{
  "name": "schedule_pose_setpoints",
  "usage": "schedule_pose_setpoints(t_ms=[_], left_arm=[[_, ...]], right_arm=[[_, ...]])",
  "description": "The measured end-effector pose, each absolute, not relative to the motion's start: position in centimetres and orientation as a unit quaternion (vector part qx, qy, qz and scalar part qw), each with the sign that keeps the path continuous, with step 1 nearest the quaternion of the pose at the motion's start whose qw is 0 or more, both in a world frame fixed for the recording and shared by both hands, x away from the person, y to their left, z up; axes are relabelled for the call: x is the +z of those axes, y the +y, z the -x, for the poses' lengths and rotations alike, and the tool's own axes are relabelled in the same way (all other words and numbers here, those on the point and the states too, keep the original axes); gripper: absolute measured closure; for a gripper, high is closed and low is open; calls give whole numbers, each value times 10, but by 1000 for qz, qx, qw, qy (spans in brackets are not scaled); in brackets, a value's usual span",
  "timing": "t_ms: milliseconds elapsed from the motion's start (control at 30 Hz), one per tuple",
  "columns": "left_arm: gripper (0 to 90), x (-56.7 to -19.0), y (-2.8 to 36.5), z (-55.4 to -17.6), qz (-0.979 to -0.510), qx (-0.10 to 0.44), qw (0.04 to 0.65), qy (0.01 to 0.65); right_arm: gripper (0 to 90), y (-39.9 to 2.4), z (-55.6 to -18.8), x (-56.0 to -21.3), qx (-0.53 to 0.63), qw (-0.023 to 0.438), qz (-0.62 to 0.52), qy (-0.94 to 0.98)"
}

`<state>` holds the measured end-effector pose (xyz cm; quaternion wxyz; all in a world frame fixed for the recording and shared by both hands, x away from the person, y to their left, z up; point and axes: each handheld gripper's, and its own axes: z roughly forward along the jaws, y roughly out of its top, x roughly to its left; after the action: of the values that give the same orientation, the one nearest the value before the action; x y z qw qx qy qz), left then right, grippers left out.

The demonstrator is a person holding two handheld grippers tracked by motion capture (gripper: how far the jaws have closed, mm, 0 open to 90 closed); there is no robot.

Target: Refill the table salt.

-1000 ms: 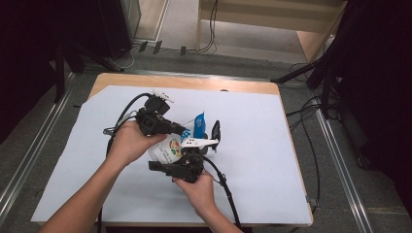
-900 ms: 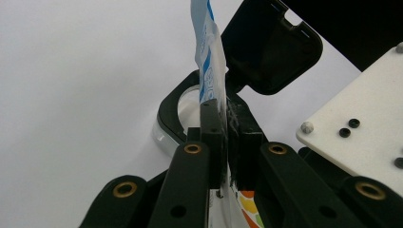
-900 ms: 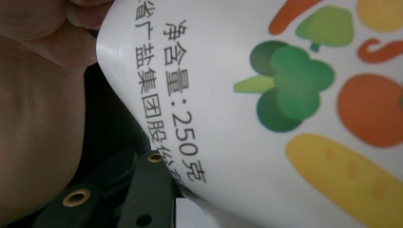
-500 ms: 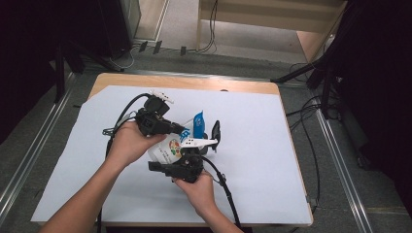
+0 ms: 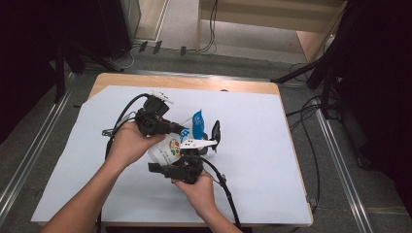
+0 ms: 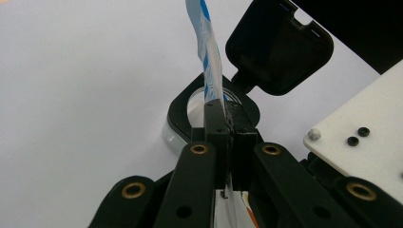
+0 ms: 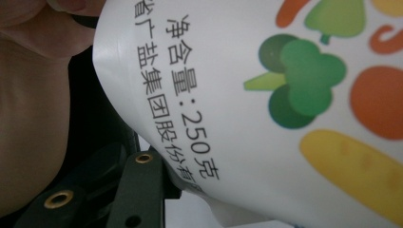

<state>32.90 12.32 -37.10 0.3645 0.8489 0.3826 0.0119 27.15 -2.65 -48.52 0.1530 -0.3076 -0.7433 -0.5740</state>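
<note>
Now my left gripper (image 6: pixel 223 118) pinches the glossy plastic pouch (image 5: pixel 167 148) mid-table, blue top (image 5: pixel 197 124) up over an open-lidded black container (image 5: pixel 210 141); right gripper (image 5: pixel 167 170) w/ jaws just opening round its base, grip unclear.

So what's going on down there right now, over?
Left gripper shut on the pouch, pinching its blue-and-white top edge. Right gripper at the pouch's lower side, jaws just been opening. Black flip-lid jar sits open right behind.
</note>
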Motion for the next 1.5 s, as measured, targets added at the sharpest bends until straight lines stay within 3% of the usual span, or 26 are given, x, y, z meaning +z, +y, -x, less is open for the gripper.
schedule_pose_setpoints(t_ms=[533, 1500], left_arm=[[893, -374, 124, -330, -845, -1, 371, 386], [900, -374, 124, -330, -843, 0, 371, 390]], right_arm=[[678, -28, -271, -485, -576, 159, 309, -740], [654, -27, -272, -485, -583, 164, 306, -735]])
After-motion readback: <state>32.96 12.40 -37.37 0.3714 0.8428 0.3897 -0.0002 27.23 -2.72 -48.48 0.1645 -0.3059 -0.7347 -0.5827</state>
